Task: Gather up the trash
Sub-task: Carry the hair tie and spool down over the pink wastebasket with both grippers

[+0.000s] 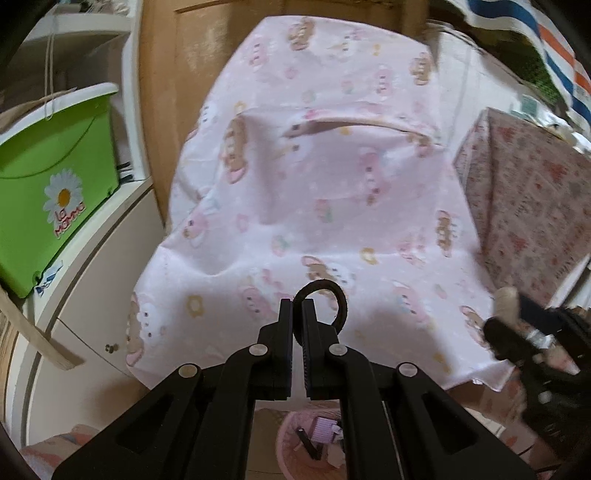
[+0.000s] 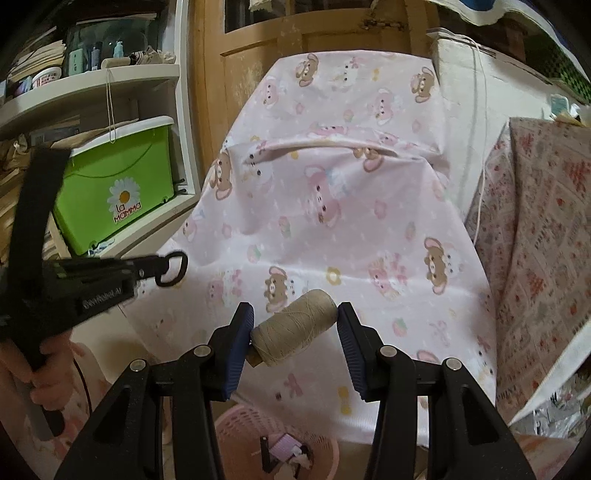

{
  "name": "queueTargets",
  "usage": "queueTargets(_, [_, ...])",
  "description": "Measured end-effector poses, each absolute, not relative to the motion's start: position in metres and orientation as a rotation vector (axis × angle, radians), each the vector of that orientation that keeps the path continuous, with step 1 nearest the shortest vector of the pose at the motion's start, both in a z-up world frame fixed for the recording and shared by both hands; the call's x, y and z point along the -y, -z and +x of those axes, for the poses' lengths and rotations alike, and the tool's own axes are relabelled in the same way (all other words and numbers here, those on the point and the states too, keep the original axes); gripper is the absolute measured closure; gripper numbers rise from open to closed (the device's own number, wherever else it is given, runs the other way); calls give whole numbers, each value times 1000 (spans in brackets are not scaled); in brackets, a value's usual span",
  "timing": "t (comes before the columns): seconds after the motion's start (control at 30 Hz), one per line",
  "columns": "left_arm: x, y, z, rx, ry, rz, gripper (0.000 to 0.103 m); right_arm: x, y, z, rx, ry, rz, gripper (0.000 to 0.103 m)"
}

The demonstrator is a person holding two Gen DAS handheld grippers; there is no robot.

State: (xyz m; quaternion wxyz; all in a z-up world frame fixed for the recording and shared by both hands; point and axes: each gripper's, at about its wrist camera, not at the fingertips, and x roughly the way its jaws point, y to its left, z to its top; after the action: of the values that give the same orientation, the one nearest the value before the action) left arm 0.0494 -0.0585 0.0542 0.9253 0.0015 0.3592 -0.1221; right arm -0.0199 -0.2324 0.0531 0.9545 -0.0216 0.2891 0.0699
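My left gripper is shut on a black hair tie, held above the front of a pink cartoon-print cloth. It also shows in the right wrist view, with the hair tie at its tip. My right gripper is shut on a beige thread spool, gripped end to end above the cloth. It appears blurred at the right of the left wrist view. A pink basket with a few small items stands below, under both grippers; it also shows in the left wrist view.
A green bin with a daisy label sits on white shelving at the left. A box covered in red-patterned fabric stands at the right. A wooden door is behind the cloth.
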Motion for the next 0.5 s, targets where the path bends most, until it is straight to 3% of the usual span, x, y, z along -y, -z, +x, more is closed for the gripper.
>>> queueTargets(0.5, [88,-6,30,-960,329,-30,99,259,-2,-36,-765,-128,32,54])
